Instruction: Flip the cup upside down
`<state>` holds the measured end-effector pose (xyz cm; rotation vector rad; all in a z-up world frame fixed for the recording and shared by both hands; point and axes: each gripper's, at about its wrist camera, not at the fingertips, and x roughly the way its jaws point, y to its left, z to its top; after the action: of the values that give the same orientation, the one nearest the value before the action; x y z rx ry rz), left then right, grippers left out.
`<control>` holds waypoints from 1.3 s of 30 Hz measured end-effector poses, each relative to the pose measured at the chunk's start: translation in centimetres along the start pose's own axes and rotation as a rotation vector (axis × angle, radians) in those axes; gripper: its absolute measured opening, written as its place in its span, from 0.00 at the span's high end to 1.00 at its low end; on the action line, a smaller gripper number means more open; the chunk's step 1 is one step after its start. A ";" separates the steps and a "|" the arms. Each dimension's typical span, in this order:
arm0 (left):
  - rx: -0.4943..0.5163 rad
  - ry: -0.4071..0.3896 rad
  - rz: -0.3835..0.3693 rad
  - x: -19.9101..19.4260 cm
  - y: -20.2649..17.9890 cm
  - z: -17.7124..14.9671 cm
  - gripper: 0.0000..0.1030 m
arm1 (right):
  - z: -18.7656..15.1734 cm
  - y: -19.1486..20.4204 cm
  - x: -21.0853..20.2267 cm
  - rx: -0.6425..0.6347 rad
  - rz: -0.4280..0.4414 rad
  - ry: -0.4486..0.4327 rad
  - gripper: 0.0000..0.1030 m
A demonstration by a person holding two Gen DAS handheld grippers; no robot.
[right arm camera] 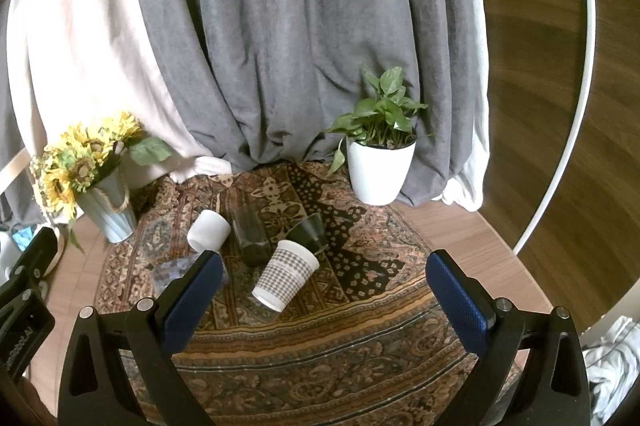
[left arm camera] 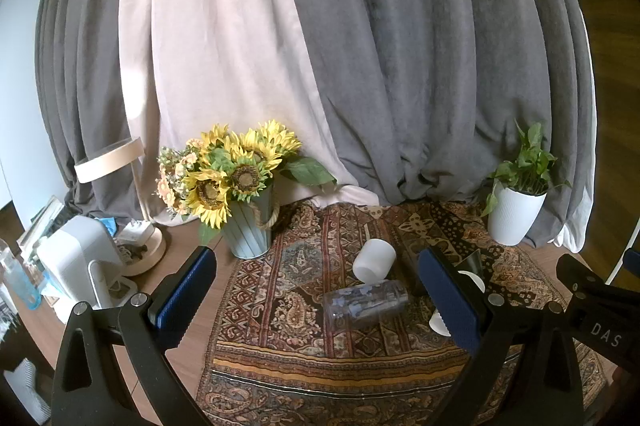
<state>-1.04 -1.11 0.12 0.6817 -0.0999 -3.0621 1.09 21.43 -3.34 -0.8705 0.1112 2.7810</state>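
Note:
Several cups lie on their sides on a patterned cloth (right arm camera: 360, 338). A white cup (left arm camera: 374, 260) (right arm camera: 209, 230) lies at the back left. A clear floral glass (left arm camera: 366, 304) (right arm camera: 176, 272) lies in front of it. A dark glass (right arm camera: 250, 236), a black cup (right arm camera: 308, 228) and a checked paper cup (right arm camera: 286, 274) lie toward the right. My left gripper (left arm camera: 320, 300) is open above the clear glass, holding nothing. My right gripper (right arm camera: 324, 302) is open above the checked cup, holding nothing.
A sunflower bucket (left arm camera: 244, 226) (right arm camera: 106, 212) stands at the cloth's back left. A white potted plant (left arm camera: 514, 214) (right arm camera: 378, 170) stands at the back right. Grey and cream curtains (left arm camera: 360, 66) hang behind. A lamp (left arm camera: 132, 210) and white appliance (left arm camera: 78, 262) sit at the far left.

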 end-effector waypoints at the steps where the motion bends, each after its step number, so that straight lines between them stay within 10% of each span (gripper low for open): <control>1: 0.000 0.000 0.000 0.0 0.0 0.0 0.00 | 0.0 0.0 0.0 0.000 0.002 -0.001 0.01; 39: 0.018 0.035 -0.016 3.3 -0.3 0.4 0.00 | 0.3 1.2 2.5 -0.020 -0.013 0.033 0.01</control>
<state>-4.21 -0.83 -0.94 0.7397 -0.1219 -3.0665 -1.33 20.77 -4.54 -0.9183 0.0832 2.7615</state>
